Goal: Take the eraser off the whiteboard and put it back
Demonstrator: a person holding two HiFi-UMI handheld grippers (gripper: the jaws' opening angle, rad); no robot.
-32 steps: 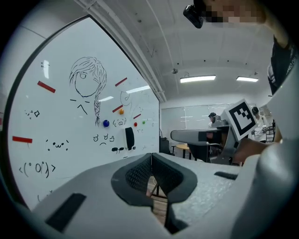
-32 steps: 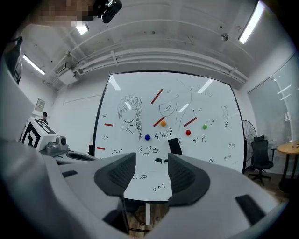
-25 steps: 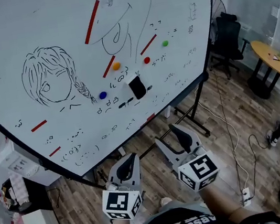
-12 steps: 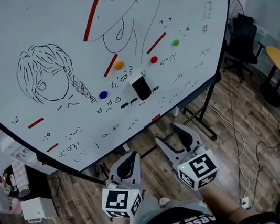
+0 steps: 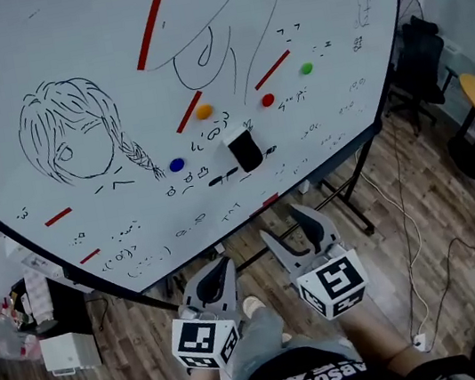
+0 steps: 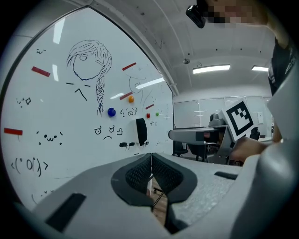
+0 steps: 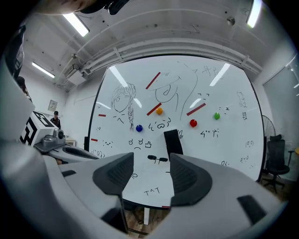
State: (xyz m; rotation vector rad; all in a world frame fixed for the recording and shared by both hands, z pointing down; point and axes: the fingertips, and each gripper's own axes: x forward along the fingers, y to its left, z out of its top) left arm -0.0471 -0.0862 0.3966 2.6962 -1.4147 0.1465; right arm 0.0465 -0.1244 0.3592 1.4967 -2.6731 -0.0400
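Head view. The black rectangular eraser [image 5: 244,149] sticks to the large white whiteboard [image 5: 103,35], low on it, between the round blue magnet [image 5: 176,163] and the round red magnet [image 5: 267,99] and a little below both. Its long axis runs up and down the board with a slight lean. Both grippers hang below the board's lower edge, over the wooden floor [image 5: 389,231], well apart from the eraser. The right gripper [image 5: 284,226] is almost directly under the eraser. The left gripper [image 5: 218,273] lies off to the side and further back, so we judge the right hand the nearer one.

Left gripper view. The jaws of the left gripper [image 6: 151,161] are pressed together with nothing between them, so it is clenched and empty. The eraser [image 6: 141,130] is ahead and above, slightly left of the jaw line.

Right gripper view. The right gripper [image 7: 152,175] is released: its jaws stand wide apart, with only the board seen through the gap. The eraser [image 7: 173,141] is ahead and above, just right of the gap's centre, and stands upright. The jaws open sideways, across the eraser's short width. We judge that the approach calls for a move forward and up with a small shift to the right, with no roll of the wrist needed. The pick is not yet begun.
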